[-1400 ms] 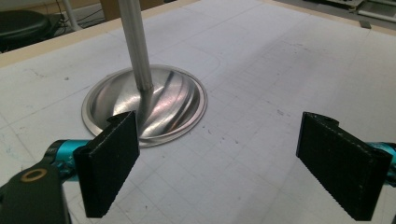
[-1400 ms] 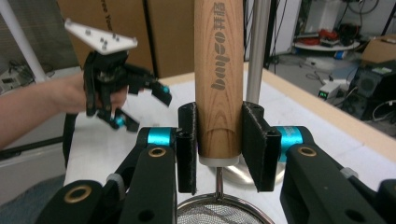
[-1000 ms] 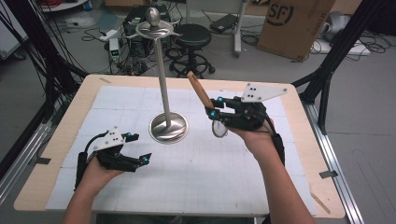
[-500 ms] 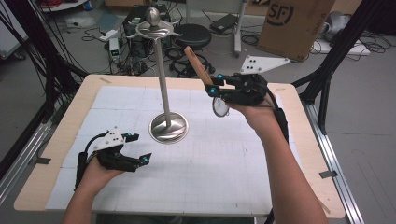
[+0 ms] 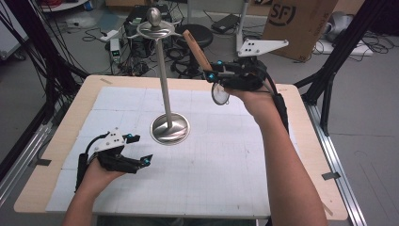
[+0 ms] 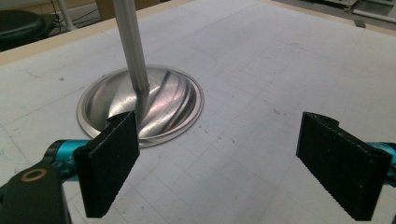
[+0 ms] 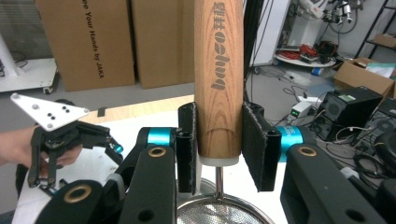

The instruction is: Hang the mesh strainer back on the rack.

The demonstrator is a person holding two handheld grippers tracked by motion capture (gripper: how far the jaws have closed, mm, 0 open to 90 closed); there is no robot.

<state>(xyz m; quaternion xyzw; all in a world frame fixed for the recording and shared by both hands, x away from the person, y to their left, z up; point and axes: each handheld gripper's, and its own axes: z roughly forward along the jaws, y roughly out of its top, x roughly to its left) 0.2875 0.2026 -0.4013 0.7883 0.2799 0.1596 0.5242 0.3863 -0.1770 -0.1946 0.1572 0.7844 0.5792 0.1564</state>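
Note:
A small strainer with a wooden handle (image 5: 197,49) and a round mesh bowl (image 5: 219,94) hangs in the air over the far right of the table. My right gripper (image 5: 212,75) is shut on the handle's lower end (image 7: 218,70), with the mesh (image 7: 219,215) just below the pads. A tall metal stand (image 5: 162,80) with hooks at its top (image 5: 155,28) rises from a round base (image 5: 170,128) at mid-table; the handle's tip is near the hooks. My left gripper (image 5: 141,149) rests open on the near left, its pads (image 6: 112,163) facing the base (image 6: 140,102).
A white gridded mat (image 5: 226,155) covers the wooden table (image 5: 61,141). Cardboard boxes (image 5: 301,23), a stool (image 5: 197,33) and cables on the floor lie beyond the far edge. Black frame posts stand at both sides.
My right gripper has risen with the strainer, bringing the handle's tip up toward the stand's top. The left gripper has stayed where it was.

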